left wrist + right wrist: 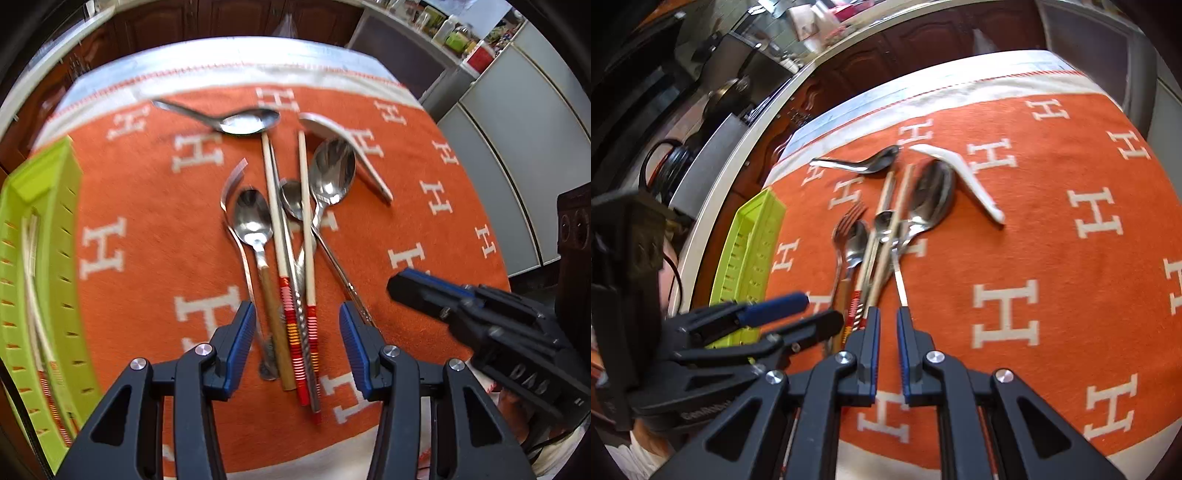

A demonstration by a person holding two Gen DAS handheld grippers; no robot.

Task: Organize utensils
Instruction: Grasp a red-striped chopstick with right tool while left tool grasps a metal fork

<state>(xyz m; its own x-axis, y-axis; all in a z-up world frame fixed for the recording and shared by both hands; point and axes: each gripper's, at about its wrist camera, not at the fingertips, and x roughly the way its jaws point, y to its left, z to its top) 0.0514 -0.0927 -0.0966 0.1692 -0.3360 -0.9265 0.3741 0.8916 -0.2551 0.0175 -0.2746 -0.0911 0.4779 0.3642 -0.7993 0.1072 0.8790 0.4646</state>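
A pile of utensils lies on the orange cloth: a pair of chopsticks (282, 229) with red striped ends, several metal spoons (332, 173), a fork (231, 184), a white ceramic spoon (354, 147) and a metal soup spoon (247, 120). My left gripper (297, 328) is open, its jaws on either side of the chopstick and spoon handles, just above them. My right gripper (887, 317) has its jaws nearly together with a narrow gap, at the end of a spoon handle (899, 280); nothing is gripped. It also shows in the left wrist view (417, 288).
A lime green slotted tray (40, 258) stands at the cloth's left edge and holds chopsticks; it also shows in the right wrist view (750, 243). The table's far edge borders dark cabinets. A counter with appliances lies to the left in the right wrist view.
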